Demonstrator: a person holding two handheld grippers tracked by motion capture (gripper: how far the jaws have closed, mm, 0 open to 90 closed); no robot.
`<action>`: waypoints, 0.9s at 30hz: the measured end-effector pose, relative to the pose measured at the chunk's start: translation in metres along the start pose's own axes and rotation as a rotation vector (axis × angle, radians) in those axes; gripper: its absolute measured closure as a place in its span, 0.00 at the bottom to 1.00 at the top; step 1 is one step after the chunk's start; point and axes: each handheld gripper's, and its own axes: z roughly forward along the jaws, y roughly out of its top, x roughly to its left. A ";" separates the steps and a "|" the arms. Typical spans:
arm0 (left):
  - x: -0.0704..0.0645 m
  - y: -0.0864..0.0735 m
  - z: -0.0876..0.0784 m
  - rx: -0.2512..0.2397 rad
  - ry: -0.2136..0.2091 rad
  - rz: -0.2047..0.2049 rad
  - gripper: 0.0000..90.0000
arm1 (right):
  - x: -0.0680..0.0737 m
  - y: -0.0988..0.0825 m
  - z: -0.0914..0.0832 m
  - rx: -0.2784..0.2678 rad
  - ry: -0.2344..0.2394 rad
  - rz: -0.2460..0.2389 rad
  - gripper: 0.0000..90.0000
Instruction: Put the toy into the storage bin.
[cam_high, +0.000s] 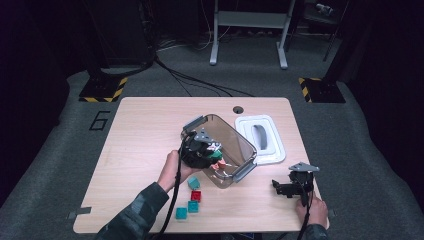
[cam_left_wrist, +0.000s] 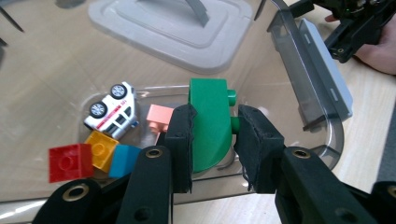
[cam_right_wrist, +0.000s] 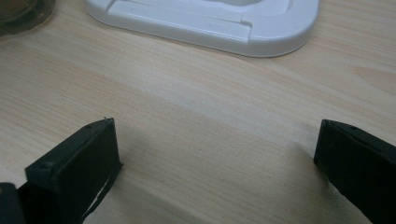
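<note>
Clamped between the pads of the left gripper (cam_left_wrist: 212, 135), a green rounded building block (cam_left_wrist: 210, 123) is being held upright over the clear plastic tub (cam_left_wrist: 322, 100), one pad pressing on its flat face and the other on its studded side. Below the block, on the tub's floor, a white toy car (cam_left_wrist: 113, 111) is lying on its side beside a pink brick (cam_left_wrist: 160, 117), with a red brick (cam_left_wrist: 70, 161), a yellow brick (cam_left_wrist: 102, 148) and a blue brick (cam_left_wrist: 125, 159) gathered together just in front. From the high view, the left gripper (cam_high: 214, 152) is being seen reaching over the tub's near rim at the middle of the tabletop (cam_high: 145, 130). Four loose blocks are lying outside the tub near the person's left forearm: a teal block (cam_high: 193, 182), a red block (cam_high: 196, 195) and two more teal blocks (cam_high: 193, 206) (cam_high: 181, 213). The tub's white lid (cam_high: 261, 137) is lying flat just beyond the tub, handle up. The right gripper (cam_high: 283, 188) is being kept low at the tabletop's near right corner, well apart from the tub; its jaws are being held wide over bare wood, nothing between them, with the lid's edge (cam_right_wrist: 205, 21) lying ahead.
</note>
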 end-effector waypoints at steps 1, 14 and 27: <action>0.000 0.000 0.000 0.002 -0.002 -0.003 0.74 | 0.000 0.000 0.000 0.000 0.000 0.000 0.00; 0.000 -0.005 -0.008 0.013 -0.004 -0.024 0.59 | 0.000 0.000 0.000 0.000 0.000 0.000 0.00; -0.009 -0.030 -0.047 -0.047 0.109 0.025 0.24 | 0.000 0.000 0.000 0.000 0.000 0.000 0.00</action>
